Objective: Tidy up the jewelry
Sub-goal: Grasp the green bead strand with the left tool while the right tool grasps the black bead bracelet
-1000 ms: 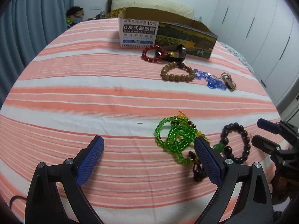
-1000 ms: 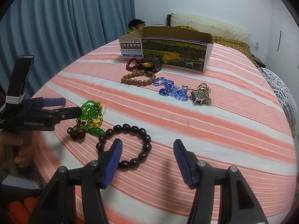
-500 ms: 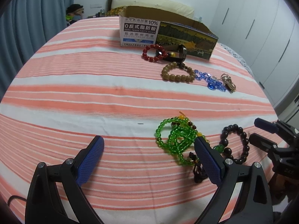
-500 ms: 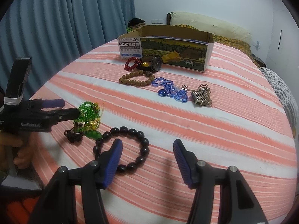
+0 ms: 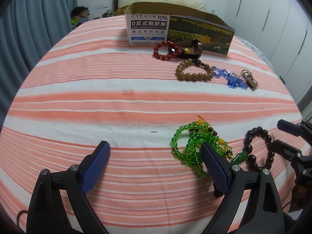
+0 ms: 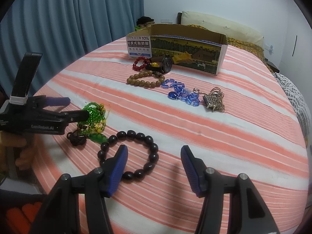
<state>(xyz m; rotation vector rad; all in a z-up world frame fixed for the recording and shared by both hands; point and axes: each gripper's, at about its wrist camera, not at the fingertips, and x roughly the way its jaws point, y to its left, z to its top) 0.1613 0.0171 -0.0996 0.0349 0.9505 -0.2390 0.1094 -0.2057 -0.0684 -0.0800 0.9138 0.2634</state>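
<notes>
I am working in a home bedroom. A bed (image 6: 234, 128) with a pink-and-white striped sheet fills both views, a pillow (image 6: 220, 24) lies at its head, blue curtains (image 6: 78, 15) hang alongside, and white wardrobe doors (image 5: 273, 19) line one wall.

Both tools point steeply down over the bed, side by side. The left tool (image 5: 155, 160) has its two blue-padded fingers (image 5: 96, 164) spread wide with nothing between them; seen from the right camera it comes in from nine o'clock, black body level, tips towards three o'clock (image 6: 67, 108). A hand (image 6: 16, 148) grips its handle from below, at about eight o'clock of that view. The right tool (image 6: 154, 165) also stands parted, pads (image 6: 120, 167) facing each other and pressing on nothing; from the left camera its tips show at four o'clock (image 5: 282, 136).
</notes>
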